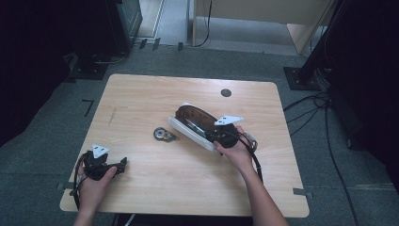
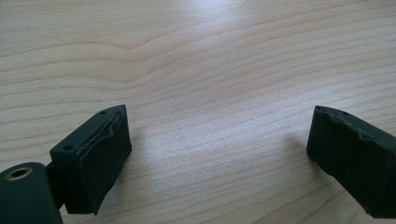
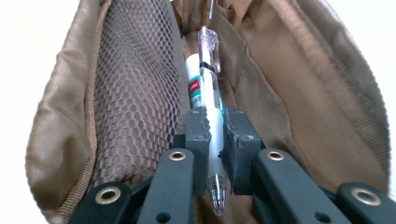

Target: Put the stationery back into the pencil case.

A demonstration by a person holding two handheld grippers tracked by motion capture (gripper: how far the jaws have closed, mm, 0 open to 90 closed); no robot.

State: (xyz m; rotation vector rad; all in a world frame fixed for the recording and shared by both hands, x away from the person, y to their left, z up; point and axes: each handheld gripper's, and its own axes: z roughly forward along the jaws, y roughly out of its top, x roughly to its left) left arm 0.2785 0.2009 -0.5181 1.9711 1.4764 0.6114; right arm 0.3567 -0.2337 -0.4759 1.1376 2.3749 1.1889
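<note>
Gripping a pen [image 3: 209, 116] inside the open pencil case [image 3: 299, 93], my right gripper [image 3: 215, 140] must next let go or lift; left gripper [image 2: 219, 154] gapes empty, well apart.

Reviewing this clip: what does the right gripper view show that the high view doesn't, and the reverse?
Right gripper view alone: a pen clamped in the right claw, beside a mesh pocket inside the pencil case.

High view alone: the left claw low over the bare table, and a small round metal thing lying apart from the case.

Both: the open brown case with the right claw reaching into it.
</note>
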